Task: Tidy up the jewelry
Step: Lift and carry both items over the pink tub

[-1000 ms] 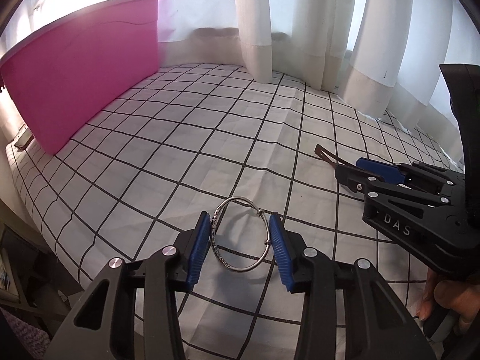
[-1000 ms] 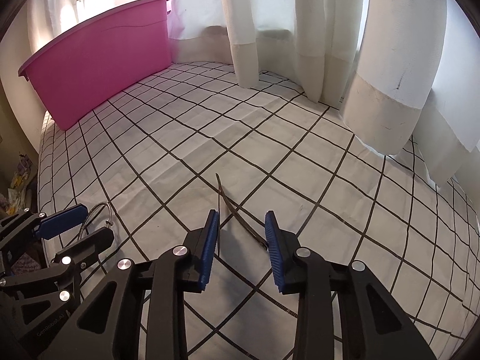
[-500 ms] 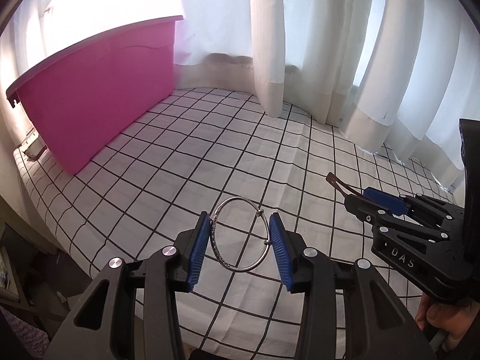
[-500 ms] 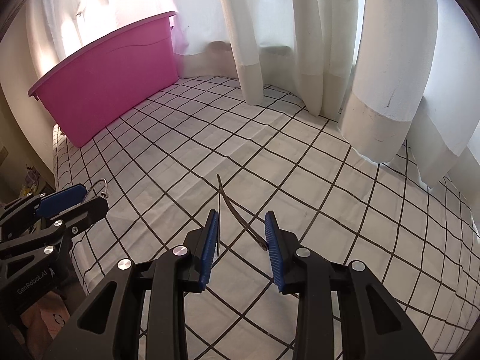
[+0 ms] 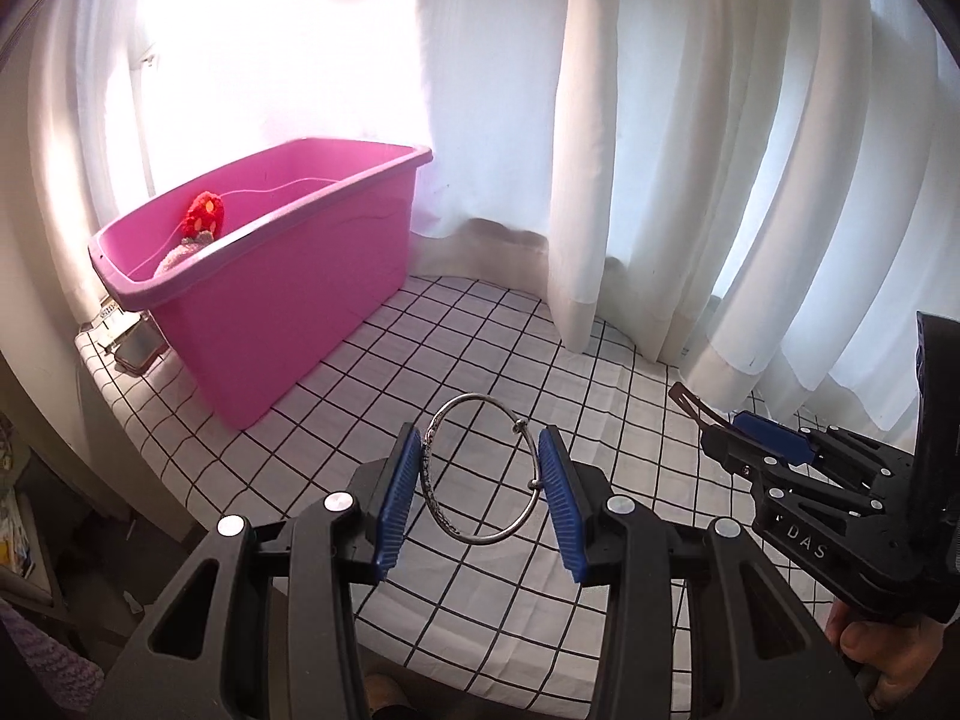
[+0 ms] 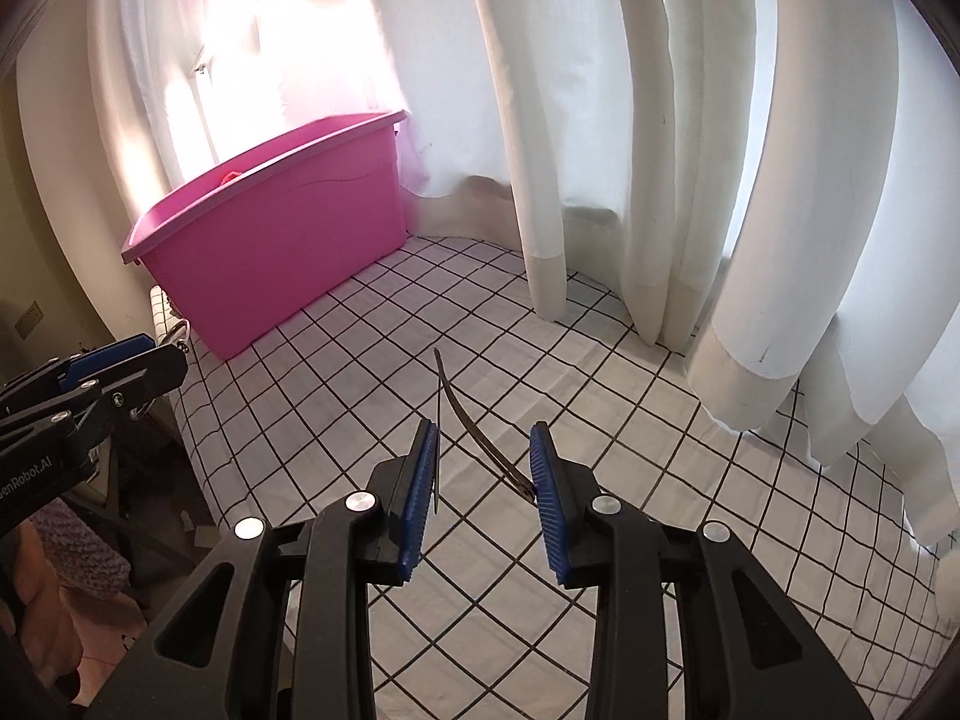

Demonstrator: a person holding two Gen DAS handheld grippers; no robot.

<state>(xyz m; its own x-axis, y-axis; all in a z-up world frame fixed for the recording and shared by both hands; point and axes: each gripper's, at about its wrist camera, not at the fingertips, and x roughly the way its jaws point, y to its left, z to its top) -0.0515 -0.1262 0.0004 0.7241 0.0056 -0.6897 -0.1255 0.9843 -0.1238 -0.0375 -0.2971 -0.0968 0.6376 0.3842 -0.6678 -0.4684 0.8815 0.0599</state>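
Above a checked tablecloth [image 5: 336, 414], the left gripper [image 5: 480, 483] clamps a silver bangle [image 5: 480, 468] between its blue pads. The right gripper [image 6: 483, 480] pinches a thin dark clip (its prongs splayed) [image 6: 474, 426], both held clear of the cloth near a pink tub [image 5: 288, 276].

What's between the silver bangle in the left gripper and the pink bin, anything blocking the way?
Nothing visible. The bangle is clamped in the left gripper, and only bare checked cloth lies between it and the pink bin, whose top is open.
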